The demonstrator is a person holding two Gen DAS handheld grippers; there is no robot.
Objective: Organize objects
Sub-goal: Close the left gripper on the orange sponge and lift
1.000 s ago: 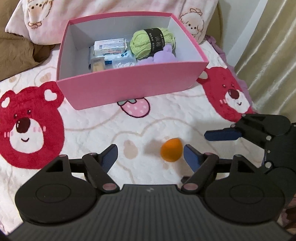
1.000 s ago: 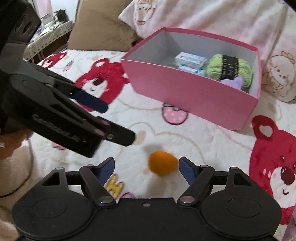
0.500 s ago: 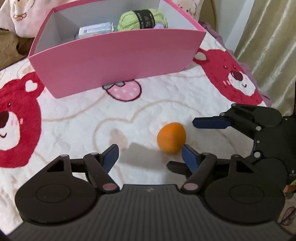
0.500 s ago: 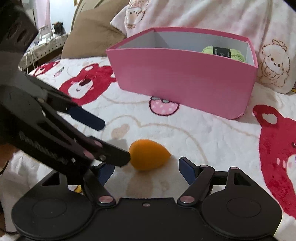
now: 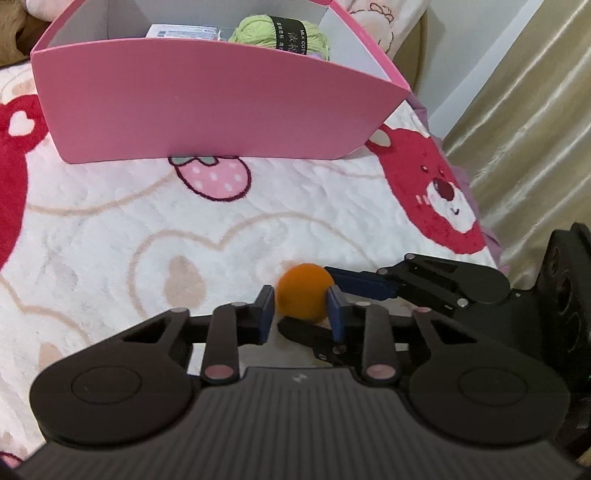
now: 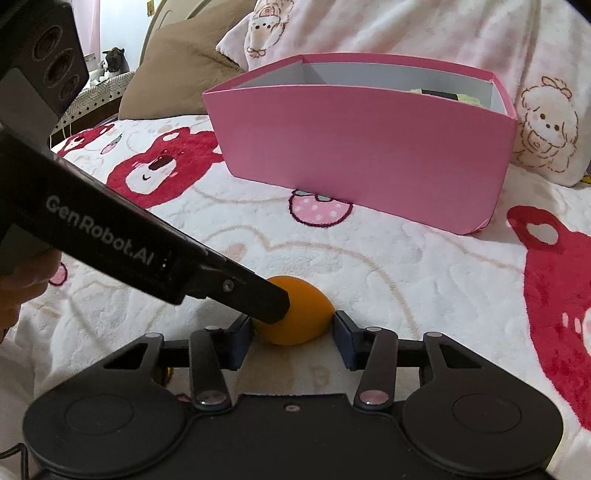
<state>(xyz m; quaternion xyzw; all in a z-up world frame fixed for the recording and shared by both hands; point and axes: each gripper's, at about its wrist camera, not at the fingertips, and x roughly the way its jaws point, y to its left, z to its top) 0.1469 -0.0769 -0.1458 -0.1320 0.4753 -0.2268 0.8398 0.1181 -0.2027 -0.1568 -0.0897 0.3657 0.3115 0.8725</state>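
In the left wrist view, the left tongs are sitting low in the middle of the frame, their two blue pads pressing against either side of the orange egg-shaped sponge, so they are gripping it. The sponge is resting on the bear-print blanket, which is covering the bed. The right tongs are reaching in from the right edge of that frame, one blue-tipped finger lying just behind the sponge and a black one passing below it. In the right wrist view, the right tongs are sitting at lower centre with the same sponge between their pads; the right pad is just beside the sponge, the left is partly hidden, and I cannot tell whether they are clamping it or merely bracketing it. The left tongs' black finger is crossing in from the upper left and covering the sponge's left side. The pink box is standing in the upper part of the left view, well apart from the sponge, holding a green yarn ball and a white packet. In the right view the box is sitting at upper centre, with a cartoon-print pillow at the right edge behind it.
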